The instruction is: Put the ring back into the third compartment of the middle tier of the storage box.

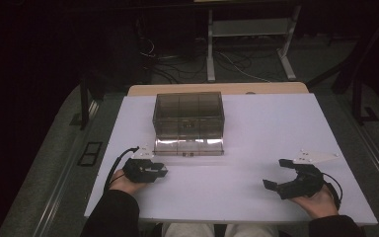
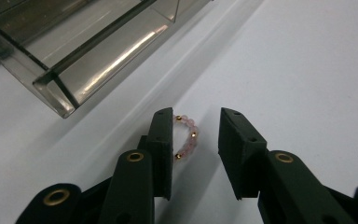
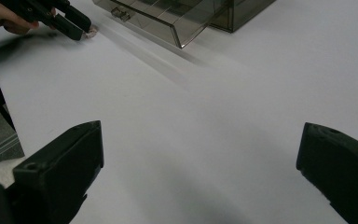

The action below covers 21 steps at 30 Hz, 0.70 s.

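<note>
The left gripper (image 2: 196,140) is hovering released around a pink bead bracelet (image 2: 187,136) beside the clear drawer box (image 1: 188,122).

The person is wearing dark sleeves (image 1: 112,215) and light trousers (image 1: 217,230). The left gripper (image 1: 164,172) and the right gripper (image 1: 276,174) are black, each wearing a pale three-cornered plate on top and trailing a black cable. Their flat black jaws are showing small brass rings near the hinges.
</note>
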Tool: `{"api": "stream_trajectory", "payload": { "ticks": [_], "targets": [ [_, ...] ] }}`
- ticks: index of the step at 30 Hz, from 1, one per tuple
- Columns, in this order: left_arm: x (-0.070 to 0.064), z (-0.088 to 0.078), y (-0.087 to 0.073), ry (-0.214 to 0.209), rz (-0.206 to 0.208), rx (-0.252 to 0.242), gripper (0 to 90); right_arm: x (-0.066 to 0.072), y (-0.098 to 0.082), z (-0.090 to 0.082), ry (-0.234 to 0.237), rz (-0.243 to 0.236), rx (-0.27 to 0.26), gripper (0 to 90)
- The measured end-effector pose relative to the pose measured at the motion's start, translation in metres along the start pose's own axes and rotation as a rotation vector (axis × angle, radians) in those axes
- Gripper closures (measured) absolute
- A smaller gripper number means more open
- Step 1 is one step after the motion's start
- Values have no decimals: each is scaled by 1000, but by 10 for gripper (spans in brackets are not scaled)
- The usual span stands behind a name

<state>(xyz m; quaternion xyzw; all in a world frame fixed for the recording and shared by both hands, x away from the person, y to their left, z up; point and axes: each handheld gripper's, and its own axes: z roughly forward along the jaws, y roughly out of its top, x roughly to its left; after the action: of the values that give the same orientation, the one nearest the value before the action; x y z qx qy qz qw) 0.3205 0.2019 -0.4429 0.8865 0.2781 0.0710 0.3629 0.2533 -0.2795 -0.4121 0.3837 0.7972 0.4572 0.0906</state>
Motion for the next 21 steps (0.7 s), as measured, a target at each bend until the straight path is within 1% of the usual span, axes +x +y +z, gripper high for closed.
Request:
{"api": "stream_trajectory", "payload": {
  "ticks": [2, 4, 6, 8, 9, 11, 13, 16, 17, 18, 20, 21],
  "targets": [
    [1, 1, 0, -5, 3, 1, 661, 0, 0, 0, 0, 0, 1, 0],
    [1, 2, 0, -9, -8, -7, 661, 0, 0, 0, 0, -1, 2, 0],
    [1, 2, 0, -11, -11, -10, 670, 0, 0, 0, 0, 0, 3, 0],
    [1, 3, 0, -12, -9, -8, 688, 0, 0, 0, -1, -2, 2, 0],
    [2, 3, 0, -14, -1, -7, 695, 0, 0, 0, -1, -1, 2, 0],
    [2, 2, 0, -15, -17, -2, 713, 0, 0, 0, -1, -1, 2, 0],
    [2, 2, 0, -7, -24, 2, 739, 0, 0, 1, -1, -2, 2, 0],
    [0, 3, 1, 20, -17, 12, 782, 0, 0, 1, -3, -3, 4, 0],
    [0, 3, 2, 20, -26, 18, 792, 0, 0, 1, -2, -3, 4, 0],
    [2, 3, 2, 21, -23, 17, 804, 0, 0, 1, -2, -3, 4, 0],
    [3, 3, 2, 26, -34, 17, 841, 1, 0, 1, -2, -2, 3, 0],
    [3, 3, 2, 26, -33, 21, 850, 1, 0, 1, -2, -2, 4, 0]
  ]
}}
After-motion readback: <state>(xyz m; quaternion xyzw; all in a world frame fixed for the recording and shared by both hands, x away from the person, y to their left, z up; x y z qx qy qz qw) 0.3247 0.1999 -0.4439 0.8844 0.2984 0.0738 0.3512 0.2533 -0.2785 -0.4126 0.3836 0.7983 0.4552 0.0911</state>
